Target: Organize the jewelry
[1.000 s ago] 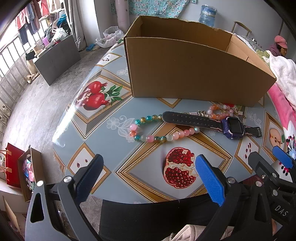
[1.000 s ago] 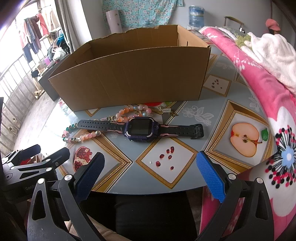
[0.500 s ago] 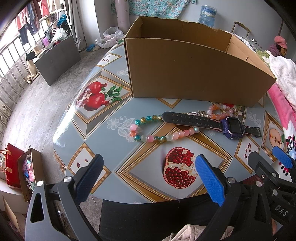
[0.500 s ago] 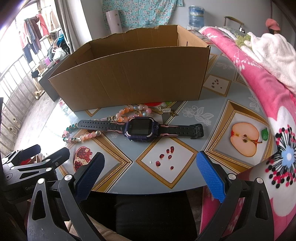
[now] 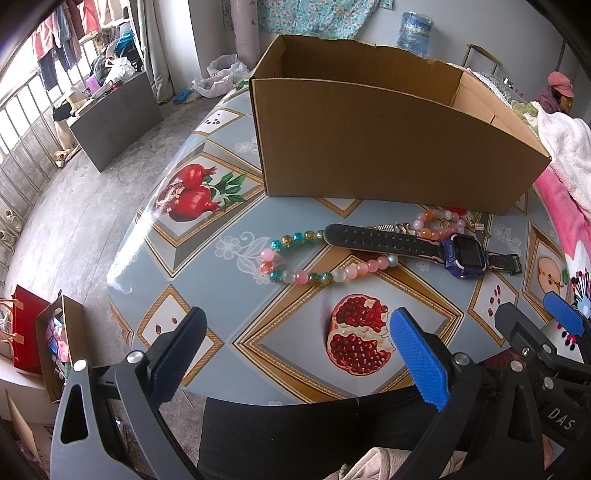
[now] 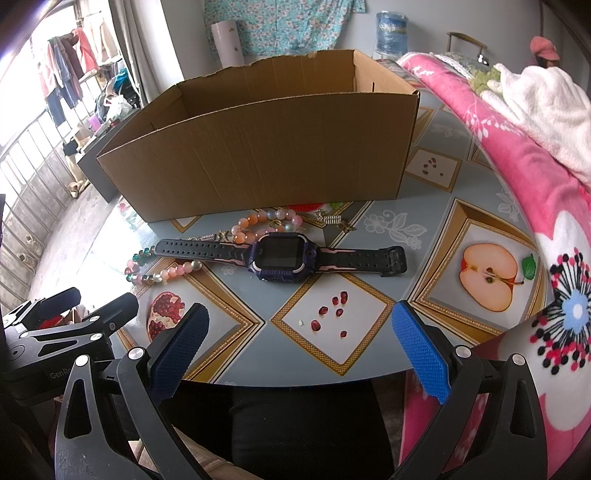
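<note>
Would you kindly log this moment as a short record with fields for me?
Left tongs: open, empty, short of the table edge
Right tongs: open, empty
Watch: flat on table, strap across bead necklace
Pink bead bracelet: behind watch, near box
Cardboard box: open top, inside hidden
Task state: nothing grasped yet

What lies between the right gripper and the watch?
Only bare tablecloth with printed seeds lies between the right gripper and the watch, in the right wrist view.

I saw a pink floral blanket [image 6: 524, 162] at the right of the surface [image 6: 424, 280], and a water bottle [image 6: 392, 31] stood behind.
</note>
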